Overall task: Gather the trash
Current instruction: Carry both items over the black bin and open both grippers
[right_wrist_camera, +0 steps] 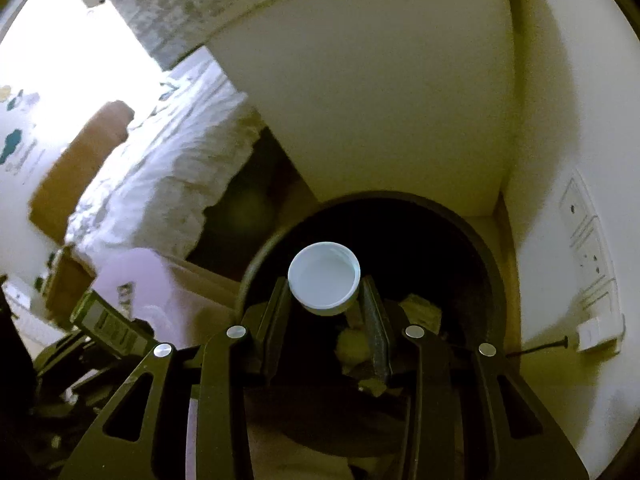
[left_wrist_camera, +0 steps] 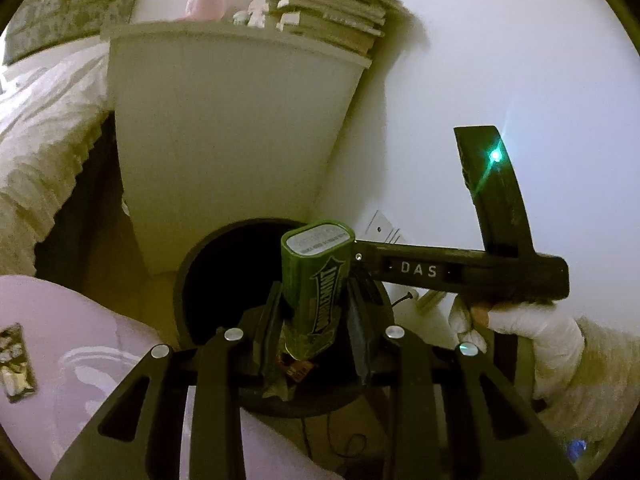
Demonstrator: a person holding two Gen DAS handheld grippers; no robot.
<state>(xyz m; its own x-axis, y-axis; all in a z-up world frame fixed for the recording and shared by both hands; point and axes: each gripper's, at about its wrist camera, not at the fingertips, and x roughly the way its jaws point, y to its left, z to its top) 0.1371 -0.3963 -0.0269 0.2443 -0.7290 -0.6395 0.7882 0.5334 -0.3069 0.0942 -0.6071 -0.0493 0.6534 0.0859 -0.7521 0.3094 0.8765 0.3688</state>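
My left gripper (left_wrist_camera: 316,288) is shut on a green rectangular pack (left_wrist_camera: 316,280) with a white end label, held upright over the round black trash bin (left_wrist_camera: 192,280). Wrappers lie at the bin's bottom under the pack. My right gripper (right_wrist_camera: 324,292) is shut on a white round lid (right_wrist_camera: 323,278), its hollow side facing the camera, right above the same black bin (right_wrist_camera: 492,276), which holds crumpled trash (right_wrist_camera: 420,310). In the left wrist view the right gripper's black body, marked DAS, reaches in from the right in a white-gloved hand (left_wrist_camera: 532,332). The green pack (right_wrist_camera: 108,326) also shows at lower left in the right wrist view.
A white nightstand (left_wrist_camera: 224,132) stands just behind the bin, with stacked books (left_wrist_camera: 328,12) and a pink thing on top. A bed with white bedding (right_wrist_camera: 160,176) lies to the left. The white wall (right_wrist_camera: 568,120) on the right carries sockets (right_wrist_camera: 588,248) and a plugged cable.
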